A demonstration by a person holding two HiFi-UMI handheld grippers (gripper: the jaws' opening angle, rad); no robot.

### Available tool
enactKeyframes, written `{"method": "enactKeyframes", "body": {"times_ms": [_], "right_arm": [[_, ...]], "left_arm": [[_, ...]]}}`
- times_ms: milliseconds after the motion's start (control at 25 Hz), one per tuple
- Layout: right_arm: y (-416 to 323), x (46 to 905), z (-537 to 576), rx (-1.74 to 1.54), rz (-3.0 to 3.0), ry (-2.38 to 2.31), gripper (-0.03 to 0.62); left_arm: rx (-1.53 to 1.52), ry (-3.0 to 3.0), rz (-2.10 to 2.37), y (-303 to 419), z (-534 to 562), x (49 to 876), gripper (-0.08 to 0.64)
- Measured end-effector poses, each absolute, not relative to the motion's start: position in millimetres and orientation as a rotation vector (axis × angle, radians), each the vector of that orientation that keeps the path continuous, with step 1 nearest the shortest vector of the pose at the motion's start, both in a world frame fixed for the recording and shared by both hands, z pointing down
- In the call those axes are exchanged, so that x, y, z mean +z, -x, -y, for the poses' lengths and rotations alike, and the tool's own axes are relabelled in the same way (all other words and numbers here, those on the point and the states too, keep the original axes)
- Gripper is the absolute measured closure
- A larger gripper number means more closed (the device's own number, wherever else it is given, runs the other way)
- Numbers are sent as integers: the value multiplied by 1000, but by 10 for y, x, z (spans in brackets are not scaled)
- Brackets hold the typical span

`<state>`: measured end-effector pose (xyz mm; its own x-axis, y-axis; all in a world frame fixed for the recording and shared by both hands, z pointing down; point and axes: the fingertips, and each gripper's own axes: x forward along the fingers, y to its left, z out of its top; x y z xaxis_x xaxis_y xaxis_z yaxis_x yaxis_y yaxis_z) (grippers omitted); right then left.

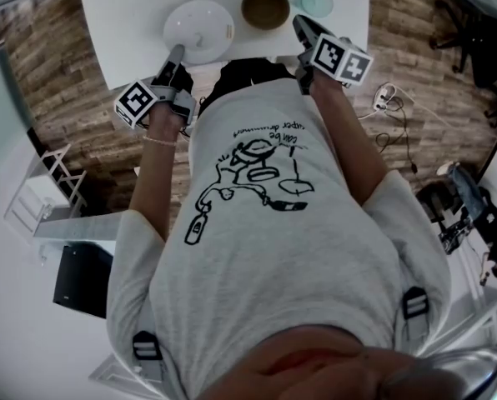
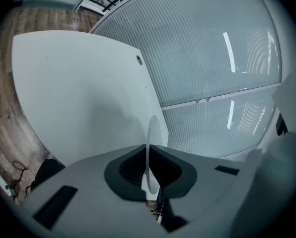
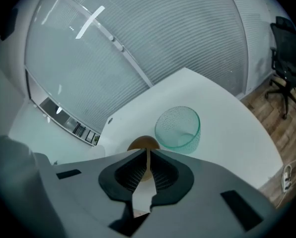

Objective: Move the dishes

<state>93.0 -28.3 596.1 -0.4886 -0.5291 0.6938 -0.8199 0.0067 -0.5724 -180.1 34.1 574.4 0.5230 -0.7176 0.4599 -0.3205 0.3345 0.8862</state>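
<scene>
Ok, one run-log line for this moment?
left gripper: shut on white plate rim | right gripper: shut on brown bowl rim | glass bowl: on table, not gripped

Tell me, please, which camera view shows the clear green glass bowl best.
The right gripper view: the glass bowl stands large and whole on the white table, its dotted wall plain. The head view shows it small, from above, right of the brown bowl. The left gripper view does not show it.
</scene>
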Motion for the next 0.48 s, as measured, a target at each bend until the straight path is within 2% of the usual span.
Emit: {"method": "enactKeyframes", "body": {"times_ms": [480], "right_arm": [[-464,4781,325,614,2552,-1085,555]], "left_arm": [[-337,-1255,1076,1859,-344,5861,551]]}}
